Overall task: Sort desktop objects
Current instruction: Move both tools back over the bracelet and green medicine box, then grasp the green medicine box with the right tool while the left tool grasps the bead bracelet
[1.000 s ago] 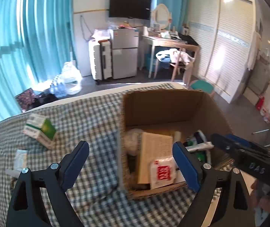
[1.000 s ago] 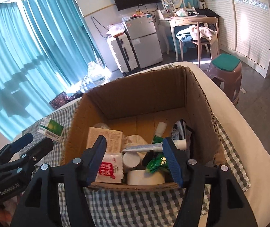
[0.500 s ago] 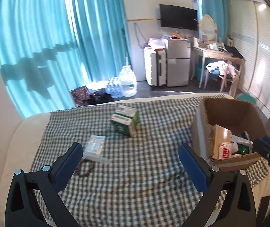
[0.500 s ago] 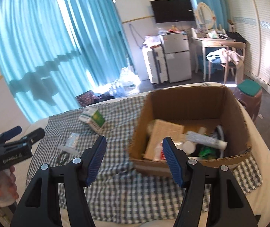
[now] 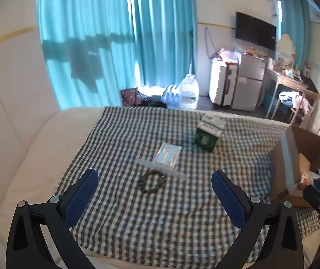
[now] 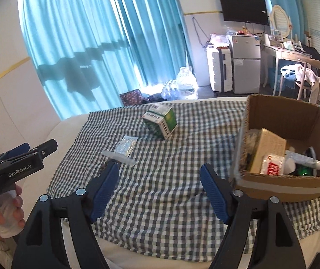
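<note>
Checked cloth (image 5: pixel 137 219) over a pale bed, cardboard box (image 6: pixel 294 186) far right. Dark bracelet (image 5: pixel 152 181) straight ahead of left gripper (image 5: pixel 154 192), spread wide, empty. Right gripper (image 6: pixel 160 190) empty too, just opened wider, farther off.

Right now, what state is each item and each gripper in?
left gripper: open, empty
right gripper: open, empty, jaws just opening
cardboard box: open-topped, partly filled
green carton: on the checked cloth, unsorted
clear sachet: flat on cloth, unsorted
dark bead bracelet: on cloth, unsorted
</note>
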`<action>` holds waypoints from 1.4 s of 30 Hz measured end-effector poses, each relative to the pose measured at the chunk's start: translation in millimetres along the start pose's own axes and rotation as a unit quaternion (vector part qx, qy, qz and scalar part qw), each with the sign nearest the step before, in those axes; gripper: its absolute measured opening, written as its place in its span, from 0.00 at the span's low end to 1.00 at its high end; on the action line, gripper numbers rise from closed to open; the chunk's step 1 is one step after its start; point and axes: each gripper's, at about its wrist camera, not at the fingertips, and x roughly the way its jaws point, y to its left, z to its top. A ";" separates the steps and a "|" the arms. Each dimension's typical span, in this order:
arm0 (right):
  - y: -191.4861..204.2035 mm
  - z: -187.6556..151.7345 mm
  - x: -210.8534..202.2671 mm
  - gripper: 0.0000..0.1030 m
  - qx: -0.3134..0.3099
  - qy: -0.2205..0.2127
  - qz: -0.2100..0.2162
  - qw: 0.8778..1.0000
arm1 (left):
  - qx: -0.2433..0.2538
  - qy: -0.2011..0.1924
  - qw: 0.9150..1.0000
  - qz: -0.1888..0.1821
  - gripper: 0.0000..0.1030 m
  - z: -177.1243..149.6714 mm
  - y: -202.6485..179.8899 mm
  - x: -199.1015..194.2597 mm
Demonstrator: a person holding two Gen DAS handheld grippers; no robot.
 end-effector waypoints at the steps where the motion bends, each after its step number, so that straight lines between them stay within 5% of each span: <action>1: 4.2 -2.1 6.1 0.74 -0.003 0.006 -0.001 1.000 | -0.007 0.008 1.000 0.005 1.00 -5.0 9.1 8.5; 14: 17.5 -11.6 80.5 0.79 -0.029 0.067 -0.010 0.997 | -0.018 0.088 0.996 -0.012 1.00 -60.7 31.1 99.0; 32: 8.8 84.0 255.1 0.79 -0.094 0.092 -0.003 0.991 | 0.012 0.181 0.983 -0.015 1.00 -77.3 5.0 252.3; 37: 9.9 97.4 284.5 0.80 -0.013 0.084 -0.008 0.996 | 0.002 0.176 0.984 -0.007 1.00 -79.7 2.7 273.9; 42: 13.9 93.1 311.3 0.82 0.111 0.075 -0.070 0.988 | -0.017 0.144 0.989 -0.011 1.00 -82.5 4.9 281.5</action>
